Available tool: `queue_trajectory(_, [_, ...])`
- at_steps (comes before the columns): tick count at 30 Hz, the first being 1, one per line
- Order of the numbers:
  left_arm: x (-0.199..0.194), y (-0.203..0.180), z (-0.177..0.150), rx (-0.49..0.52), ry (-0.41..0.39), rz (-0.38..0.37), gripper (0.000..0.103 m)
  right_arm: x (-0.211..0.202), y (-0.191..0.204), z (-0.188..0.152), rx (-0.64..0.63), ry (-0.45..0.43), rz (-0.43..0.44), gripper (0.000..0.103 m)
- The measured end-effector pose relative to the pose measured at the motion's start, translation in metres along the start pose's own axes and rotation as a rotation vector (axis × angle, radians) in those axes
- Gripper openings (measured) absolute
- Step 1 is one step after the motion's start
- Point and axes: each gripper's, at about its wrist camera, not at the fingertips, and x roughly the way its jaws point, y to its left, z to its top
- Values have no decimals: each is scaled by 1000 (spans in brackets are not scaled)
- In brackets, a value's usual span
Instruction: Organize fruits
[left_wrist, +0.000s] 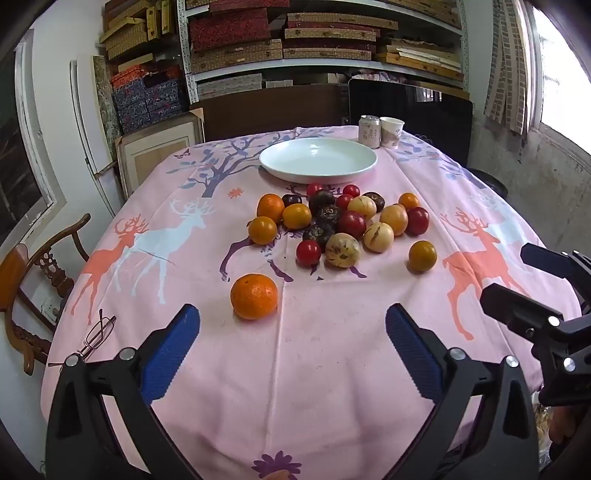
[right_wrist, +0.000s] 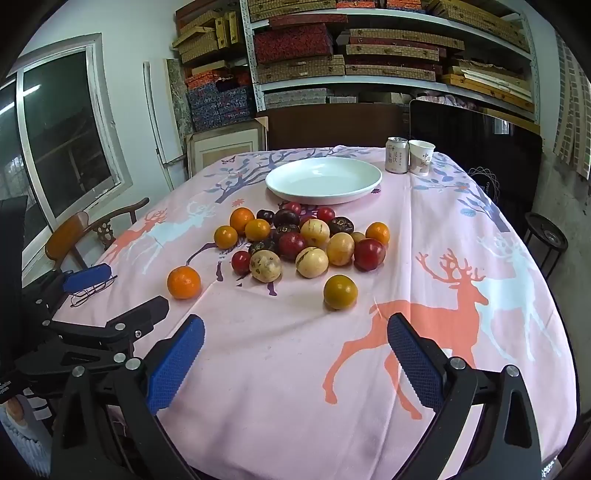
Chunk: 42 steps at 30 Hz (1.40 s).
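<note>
Blue-padded fingers (left_wrist: 170, 354) of the left gripper (left_wrist: 291, 314) are standing spread as wide as they go, hovering over bare pink tablecloth (left_wrist: 295, 387) at the near edge with nothing between them. Just ahead of the left finger an orange (left_wrist: 254, 296) is sitting alone on the cloth, apart from the rest of the fruit. At the right of the left wrist view the right gripper (right_wrist: 295, 325) is showing side-on, black-framed. Its own camera is showing its blue fingers (right_wrist: 415, 365) equally wide apart and holding nothing, hanging over a printed orange deer (right_wrist: 424, 317).

Beyond both grippers the fruit pile (left_wrist: 340, 221) is lying loose in the middle of the table: oranges (left_wrist: 270, 207) on its left side, red plums (left_wrist: 308, 252), dark purple fruits (left_wrist: 328, 215), and pale yellow striped fruits (left_wrist: 342, 250) toward the near right. One yellow-green fruit (right_wrist: 340, 291) is sitting off on its own, on the near right of the pile and just ahead of the right gripper.

Behind the pile a white plate (left_wrist: 280, 168) is resting empty on the cloth, close to the farthest plums. A can (left_wrist: 370, 131) and a paper cup (left_wrist: 391, 132) are standing side by side at the plate's far right. Glasses (left_wrist: 99, 330) are lying folded near the table's left edge, beside the left gripper. A wooden chair (left_wrist: 33, 273) is standing at the left, and shelves (left_wrist: 325, 40) of boxes are filling the back wall.
</note>
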Motion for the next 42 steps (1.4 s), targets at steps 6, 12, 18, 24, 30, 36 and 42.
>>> queue_trajectory(6, [-1, -2, -1, -5, 10, -8, 99, -2, 0, -1, 4, -7, 1, 100])
queue_trajectory(12, [3, 0, -1, -3, 20, -12, 99, -2, 0, -2, 9, -8, 6, 100])
queue_trajectory(18, [3, -2, -5, -7, 29, -11, 99, -1, 0, -2, 11, -6, 7, 100])
queue_trajectory(24, [4, 4, -9, -27, 39, -19, 99, 0, 2, -3, 13, -2, 10, 100])
queue_trajectory(30, [5, 8, -10, -33, 47, -21, 99, -1, 0, -1, 17, -1, 12, 100])
queue_trajectory(36, [5, 7, -10, -32, 46, -21, 99, 2, -1, -4, 21, -1, 14, 100])
queue_trajectory(42, [5, 6, -13, -29, 48, -22, 99, 3, 4, -8, 28, 1, 18, 100])
